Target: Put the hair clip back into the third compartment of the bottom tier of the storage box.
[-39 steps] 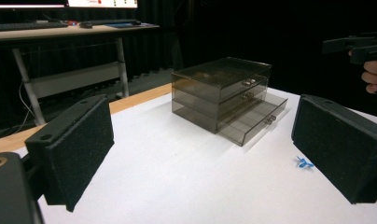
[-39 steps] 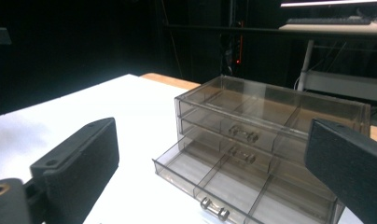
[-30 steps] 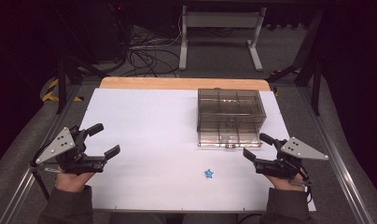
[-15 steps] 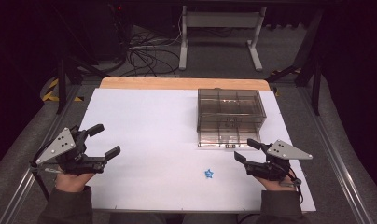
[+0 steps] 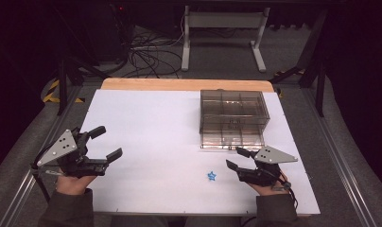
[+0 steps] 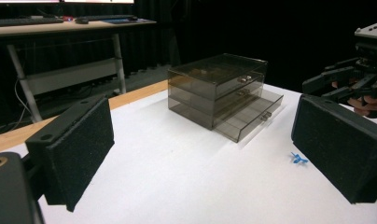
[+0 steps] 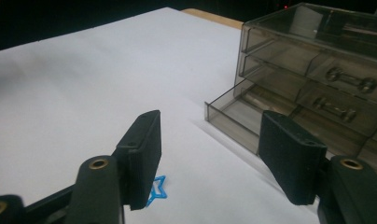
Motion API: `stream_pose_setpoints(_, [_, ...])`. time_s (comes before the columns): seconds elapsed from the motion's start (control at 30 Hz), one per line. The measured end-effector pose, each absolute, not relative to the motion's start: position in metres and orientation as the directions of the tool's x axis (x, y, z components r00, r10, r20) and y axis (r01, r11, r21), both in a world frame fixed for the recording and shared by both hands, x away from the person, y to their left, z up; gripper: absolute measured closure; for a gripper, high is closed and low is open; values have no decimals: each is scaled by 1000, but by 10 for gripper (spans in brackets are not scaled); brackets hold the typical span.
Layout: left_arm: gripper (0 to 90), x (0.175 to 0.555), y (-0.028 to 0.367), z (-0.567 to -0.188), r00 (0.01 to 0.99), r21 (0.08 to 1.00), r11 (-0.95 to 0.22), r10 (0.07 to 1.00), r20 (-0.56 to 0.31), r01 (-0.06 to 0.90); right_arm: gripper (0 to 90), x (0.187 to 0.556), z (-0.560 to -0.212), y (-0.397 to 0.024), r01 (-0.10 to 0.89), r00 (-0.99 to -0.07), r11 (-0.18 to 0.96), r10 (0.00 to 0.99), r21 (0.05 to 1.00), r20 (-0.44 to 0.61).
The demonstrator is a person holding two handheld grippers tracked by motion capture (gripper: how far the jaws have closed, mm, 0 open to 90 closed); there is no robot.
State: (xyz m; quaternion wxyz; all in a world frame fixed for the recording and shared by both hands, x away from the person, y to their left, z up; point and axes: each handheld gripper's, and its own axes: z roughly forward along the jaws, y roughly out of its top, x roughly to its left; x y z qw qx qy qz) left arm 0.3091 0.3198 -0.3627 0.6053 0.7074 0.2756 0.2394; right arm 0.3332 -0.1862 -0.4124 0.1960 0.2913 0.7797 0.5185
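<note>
Blue star (image 7: 157, 190), half hidden behind the right hand-held gripper (image 7: 210, 156), at nine o'clock; jaws parted, just been closing, empty.

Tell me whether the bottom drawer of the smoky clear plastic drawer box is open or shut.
Open: the bottom drawer juts out past the two drawers above it in the smoky clear plastic drawer box, and looks empty.
</note>
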Motion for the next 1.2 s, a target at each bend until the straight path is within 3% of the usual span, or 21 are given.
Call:
stream_pose_setpoints(0.33, [64,309,320,-363,736,988,-116,677,3,102,480,331,-423,-170,258,-793,359,609,897,-16])
stream_pose_setpoints(1.2, [65,311,319,-366,741,987,-117,671,-5,113,544,336,-447,-146,315,-834,462,551,829,9])
